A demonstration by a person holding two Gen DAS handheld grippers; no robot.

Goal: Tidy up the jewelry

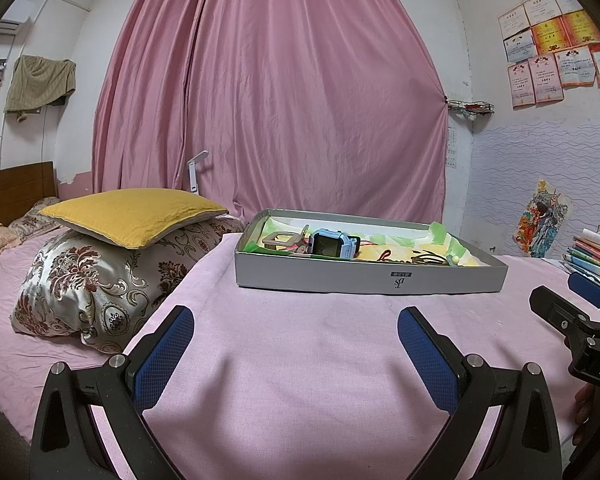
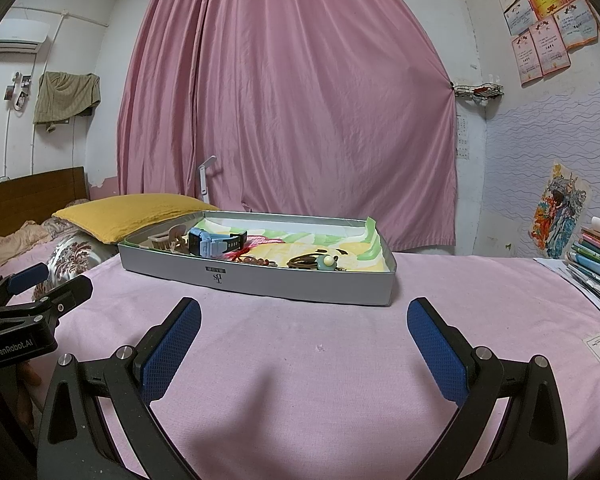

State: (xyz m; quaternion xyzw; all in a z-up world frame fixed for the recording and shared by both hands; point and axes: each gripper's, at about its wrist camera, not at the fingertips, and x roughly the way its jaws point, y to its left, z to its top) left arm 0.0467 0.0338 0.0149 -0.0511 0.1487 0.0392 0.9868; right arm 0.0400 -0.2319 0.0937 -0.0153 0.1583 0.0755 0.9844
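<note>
- Two grippers are hovering over the pink bed: left gripper point(image 1: 296, 344) and right gripper point(image 2: 304, 336), both spread wide, holding nothing.
- Box point(image 2: 300, 284) is sitting ahead, holding watch point(image 2: 210, 244), clip point(image 2: 168, 240), beads point(image 2: 256, 260) and hair ties point(image 2: 312, 262).
- Step is reading ambiguous: sorting either pending or finished, since everything is lying inside.
- Right view is showing the beads; left view is hiding them behind the box wall.

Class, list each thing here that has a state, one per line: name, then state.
Left tool: open, empty.
Right tool: open, empty.
Grey box: lidless, holding jewelry.
Blue smartwatch: inside box, on its side.
Pink curtain: drawn shut.
Yellow pillow: atop floral pillow.
</note>
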